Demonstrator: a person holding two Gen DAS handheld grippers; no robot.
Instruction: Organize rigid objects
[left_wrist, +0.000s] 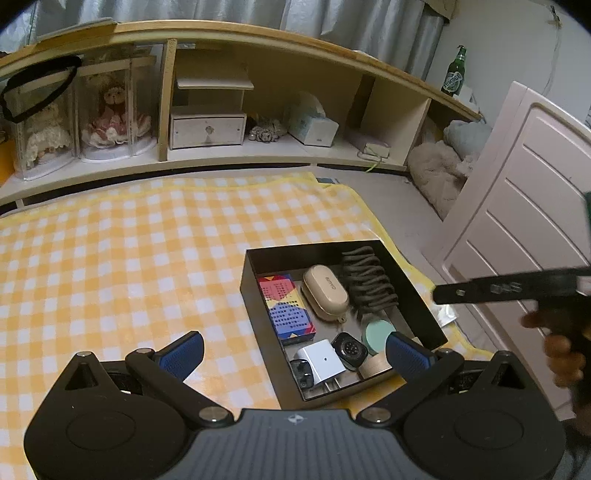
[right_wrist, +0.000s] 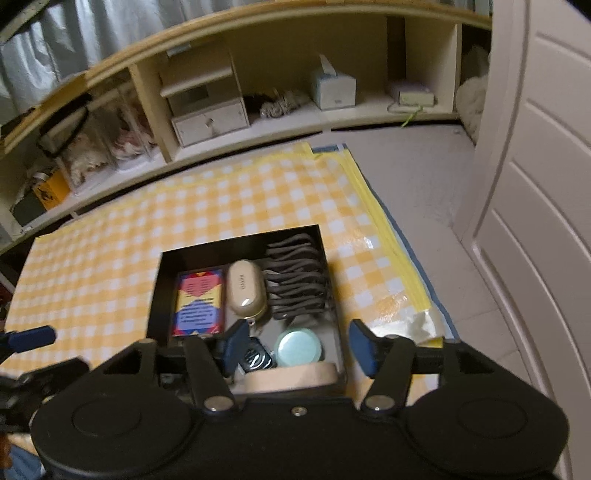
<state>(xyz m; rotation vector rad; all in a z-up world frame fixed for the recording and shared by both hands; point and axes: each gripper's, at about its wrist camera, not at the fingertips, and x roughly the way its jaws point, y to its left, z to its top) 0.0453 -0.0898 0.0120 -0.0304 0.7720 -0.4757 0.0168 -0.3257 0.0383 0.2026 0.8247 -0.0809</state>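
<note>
Both grippers (left_wrist: 291, 354) (right_wrist: 295, 345) open above box (right_wrist: 155, 291) rim.

a home bedroom: dolls in clear cases (left_wrist: 107, 118) on a wooden shelf (left_wrist: 258, 48), curtains (left_wrist: 295, 14).

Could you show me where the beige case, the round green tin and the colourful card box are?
Beige case (left_wrist: 325, 297), left wrist view, middle of lid.
Green tin (right_wrist: 299, 346), right wrist view, centre of top.
Card box (left_wrist: 286, 308), left wrist view, middle of printed face.
</note>
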